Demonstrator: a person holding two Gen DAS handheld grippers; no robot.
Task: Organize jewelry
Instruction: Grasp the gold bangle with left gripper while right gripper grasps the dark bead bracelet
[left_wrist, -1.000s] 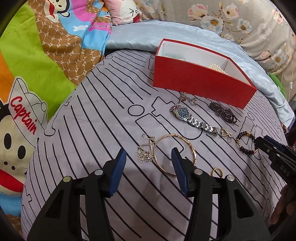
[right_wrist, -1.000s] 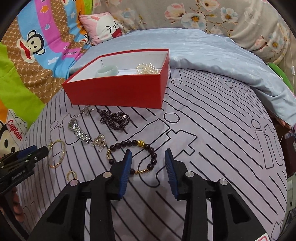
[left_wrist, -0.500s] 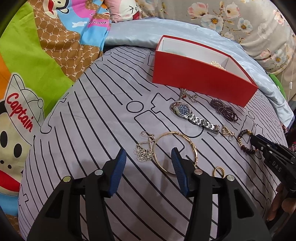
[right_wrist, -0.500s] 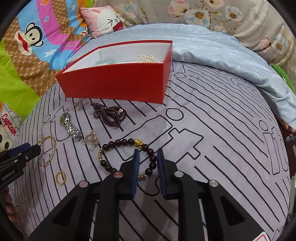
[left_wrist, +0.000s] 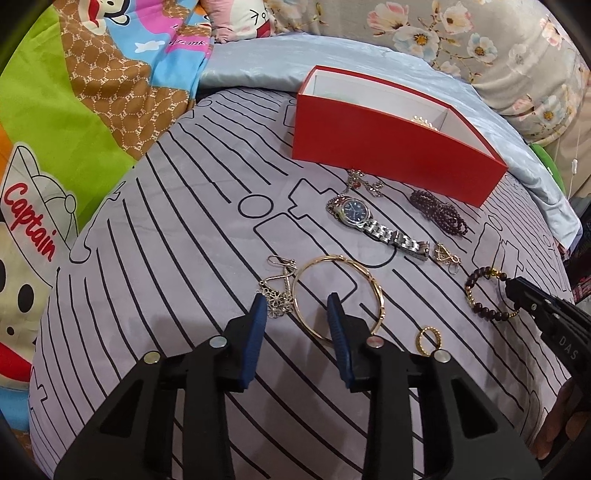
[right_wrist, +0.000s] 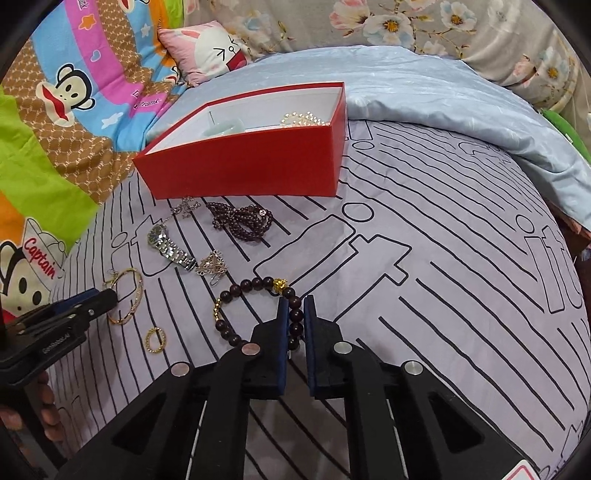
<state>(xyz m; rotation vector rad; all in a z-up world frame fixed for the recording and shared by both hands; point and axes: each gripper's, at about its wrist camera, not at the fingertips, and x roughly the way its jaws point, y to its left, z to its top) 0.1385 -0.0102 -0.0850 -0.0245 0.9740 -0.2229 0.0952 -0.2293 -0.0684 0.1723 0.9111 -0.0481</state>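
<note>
Surface: grey bed sheet (right_wrist: 424, 229) with black line print; a light blue blanket (right_wrist: 461, 99) lies at the far side, a cartoon monkey cover (left_wrist: 74, 110) at the left.
Box: red box (right_wrist: 258, 166), open on top, stands at the far middle; inside it a pale green bangle (right_wrist: 223, 128) and a pearl bracelet (right_wrist: 301, 119).
Right gripper: right gripper (right_wrist: 295, 325) has its blue pads closed on the near right part of the dark bead bracelet (right_wrist: 240, 288), which lies on the sheet.
Left gripper: left gripper (left_wrist: 297, 325) is spread wide and grasps nothing; it is over the near edge of the gold bangle (left_wrist: 340, 295).
Near the bangle: silver flower earrings (left_wrist: 277, 295) just left of it, a small gold ring (left_wrist: 428, 338) to its right.
Middle row: silver watch (left_wrist: 373, 225), a small gold charm (left_wrist: 445, 256) at the end of its band.
In front of box: dark beaded necklace (left_wrist: 439, 212) in a heap, a silver pendant (left_wrist: 364, 182) near the box wall.
</note>
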